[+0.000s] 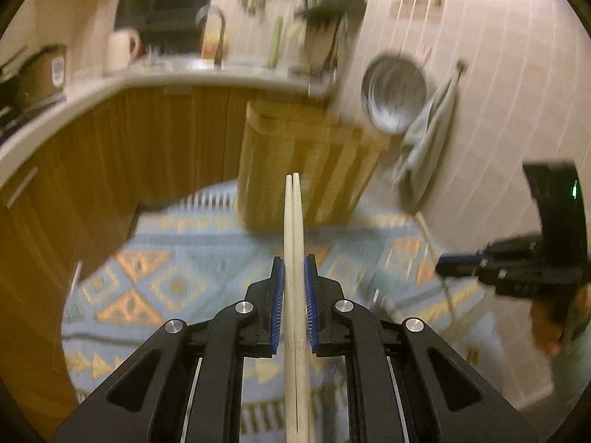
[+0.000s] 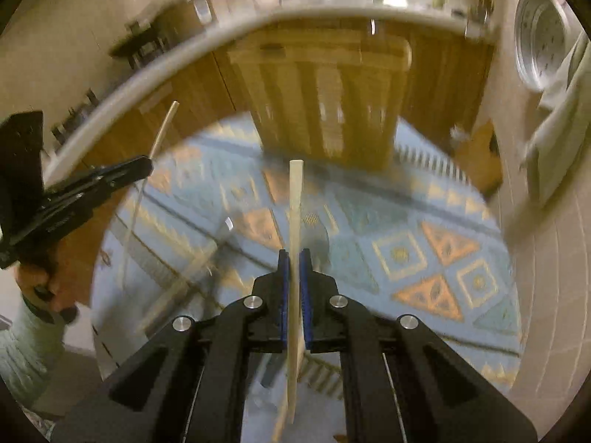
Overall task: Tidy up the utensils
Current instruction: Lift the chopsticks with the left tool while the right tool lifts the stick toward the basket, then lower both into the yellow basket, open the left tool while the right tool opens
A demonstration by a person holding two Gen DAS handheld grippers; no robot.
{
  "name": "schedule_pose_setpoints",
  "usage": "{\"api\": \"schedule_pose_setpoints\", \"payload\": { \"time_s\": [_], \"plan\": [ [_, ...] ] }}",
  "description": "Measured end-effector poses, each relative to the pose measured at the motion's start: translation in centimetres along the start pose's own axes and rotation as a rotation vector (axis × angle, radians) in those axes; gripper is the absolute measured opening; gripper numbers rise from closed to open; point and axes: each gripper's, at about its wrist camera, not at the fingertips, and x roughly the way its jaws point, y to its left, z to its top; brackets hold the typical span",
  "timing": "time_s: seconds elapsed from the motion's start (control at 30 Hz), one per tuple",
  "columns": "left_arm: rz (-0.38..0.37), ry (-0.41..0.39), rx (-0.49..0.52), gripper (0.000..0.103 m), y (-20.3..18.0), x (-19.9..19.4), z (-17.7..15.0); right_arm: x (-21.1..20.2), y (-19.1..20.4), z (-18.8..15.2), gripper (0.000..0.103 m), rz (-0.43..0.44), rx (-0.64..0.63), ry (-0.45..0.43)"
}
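The left hand-held gripper (image 1: 294, 269) pinches a pair of chopsticks (image 1: 294, 229); the right hand-held gripper (image 2: 294, 258) pinches a flat wooden utensil (image 2: 295, 203) — both held above a patterned rug (image 2: 406, 229), a wooden cutting board (image 1: 310, 162) leaning against the cabinets ahead.

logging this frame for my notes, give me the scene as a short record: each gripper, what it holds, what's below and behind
left gripper: shut on pair of chopsticks, side by side, pointing forward
right gripper: shut on wooden utensil, seen edge-on; type unclear
below: patterned rug, blue and orange
behind: wooden board upright against the cabinets
wall: metal bowl, cloth hanging beside it
image quality: motion blur
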Motion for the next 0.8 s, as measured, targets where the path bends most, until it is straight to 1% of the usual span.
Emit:
{"api": "schedule_pose_setpoints", "payload": {
  "time_s": [0.03, 0.1, 0.13, 0.17, 0.2, 0.23, 0.3, 0.37, 0.53, 0.63, 0.67, 0.8],
  "plan": [
    [0.005, -0.035, -0.006, 0.009, -0.2, -0.3, 0.6, -0.6, 0.1, 0.4, 0.004, -0.001, 0.009, -0.035],
    [0.005, -0.107, -0.021, 0.009, -0.4, -1.0, 2.0, -1.7, 0.1, 1.6, 0.004, 0.034, 0.027, -0.102],
    [-0.007, -0.162, -0.033, 0.009, -0.6, -1.5, 3.1, -2.3, 0.1, 2.3, 0.004, 0.025, 0.033, -0.144],
    [-0.008, -0.19, -0.036, 0.009, -0.6, -1.6, 3.8, -3.0, 0.2, 3.1, 0.004, 0.006, 0.026, -0.195],
    [-0.009, -0.223, -0.037, 0.009, -0.8, -1.7, 4.5, -3.7, -0.1, 3.7, 0.004, 0.002, 0.021, -0.234],
    [-0.012, -0.274, -0.034, 0.009, -1.1, -1.8, 5.6, -4.3, -0.1, 4.5, 0.004, 0.008, 0.023, -0.281],
    [-0.018, -0.339, -0.036, 0.009, -1.4, -1.7, 7.1, -5.2, -0.2, 6.0, 0.004, -0.001, 0.034, -0.36],
    [-0.013, -0.376, -0.042, 0.009, -1.8, -1.3, 8.3, -5.6, -0.5, 7.5, 0.004, -0.038, 0.039, -0.445],
    [0.003, -0.475, -0.047, 0.009, -2.3, 1.5, 12.2, -5.3, -1.3, 10.5, 0.004, -0.088, 0.043, -0.584],
    [-0.004, -0.515, -0.044, 0.009, -2.1, 2.8, 14.3, -5.4, -2.6, 12.7, 0.004, -0.089, 0.065, -0.654],
    [-0.003, -0.53, -0.038, 0.009, -2.0, 2.7, 14.4, -5.4, -3.2, 13.4, 0.004, -0.092, 0.076, -0.676],
    [0.024, -0.577, 0.011, 0.009, -2.5, 4.5, 16.1, -5.4, -5.0, 15.5, 0.004, -0.109, 0.097, -0.749]
  ]
}}
